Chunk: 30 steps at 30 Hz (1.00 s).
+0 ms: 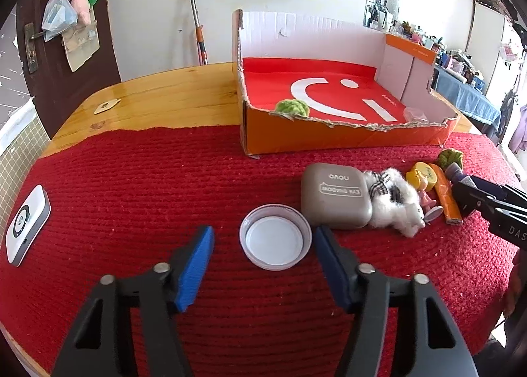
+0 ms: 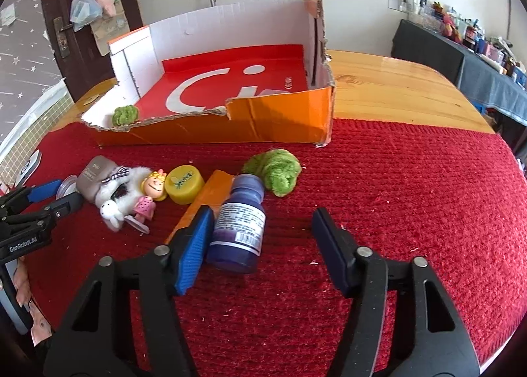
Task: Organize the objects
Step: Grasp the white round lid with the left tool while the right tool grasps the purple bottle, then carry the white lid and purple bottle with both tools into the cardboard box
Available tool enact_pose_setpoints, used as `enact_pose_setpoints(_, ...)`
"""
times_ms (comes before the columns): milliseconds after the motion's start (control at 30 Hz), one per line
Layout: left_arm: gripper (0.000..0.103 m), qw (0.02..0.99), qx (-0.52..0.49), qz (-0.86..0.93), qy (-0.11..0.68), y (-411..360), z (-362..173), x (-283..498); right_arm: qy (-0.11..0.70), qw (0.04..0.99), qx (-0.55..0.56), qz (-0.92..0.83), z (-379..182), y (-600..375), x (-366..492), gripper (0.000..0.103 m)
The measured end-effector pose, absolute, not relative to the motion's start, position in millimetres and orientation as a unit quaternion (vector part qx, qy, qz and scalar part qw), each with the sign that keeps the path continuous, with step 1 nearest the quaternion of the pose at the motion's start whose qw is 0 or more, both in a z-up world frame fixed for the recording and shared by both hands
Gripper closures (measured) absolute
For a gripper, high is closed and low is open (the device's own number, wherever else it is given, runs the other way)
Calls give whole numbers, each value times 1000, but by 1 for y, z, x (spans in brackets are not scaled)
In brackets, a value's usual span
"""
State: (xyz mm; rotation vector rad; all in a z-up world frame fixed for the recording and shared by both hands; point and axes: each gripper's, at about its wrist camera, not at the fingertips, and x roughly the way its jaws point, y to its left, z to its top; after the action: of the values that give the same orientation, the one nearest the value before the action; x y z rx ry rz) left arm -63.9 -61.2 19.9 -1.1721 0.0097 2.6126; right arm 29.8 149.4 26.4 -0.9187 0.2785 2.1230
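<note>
Bottle [image 2: 238,223] lies on the red mat [image 2: 395,212], cap towards the box [image 2: 263,120], its label too small to read. Right gripper [image 2: 260,245] straddles it, fingers apart; left gripper [image 1: 263,260] gapes around a lid [image 1: 275,237]. A grey case [image 1: 336,199] reads "EYE SHADOW".

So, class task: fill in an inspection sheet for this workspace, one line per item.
Surface: red knitted mat over a wooden table.
Job's things: white lid, grey case, purple bottle lying down, orange box holding one green pompom.
Clutter: plush rabbit, doll figure, yellow cap, second pompom, white device.
Grippers: left tool open around the lid; right tool open, one pad beside the bottle.
Cables: nothing seen.
Surroundings: door with hanging bags, cluttered shelf.
</note>
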Motion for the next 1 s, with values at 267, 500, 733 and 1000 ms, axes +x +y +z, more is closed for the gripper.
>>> enact_pose_setpoints(267, 61, 144, -400, 905, -3, -57, 24, -60, 98, 379, -363, 845, 24, 142, 26, 76)
enact_pose_setpoints(500, 61, 149, -387, 910, -4, -55, 32, -52, 101, 373, -351, 853, 31, 139, 30, 76)
enact_pose_setpoints(733, 61, 153, -380, 912, -4, -53, 37, -48, 99, 369, -346, 857, 35, 137, 32, 76)
enact_pose_setpoints(1000, 61, 158, -377, 913, -6, -53, 41, -45, 97, 364, -344, 860, 36, 134, 32, 76)
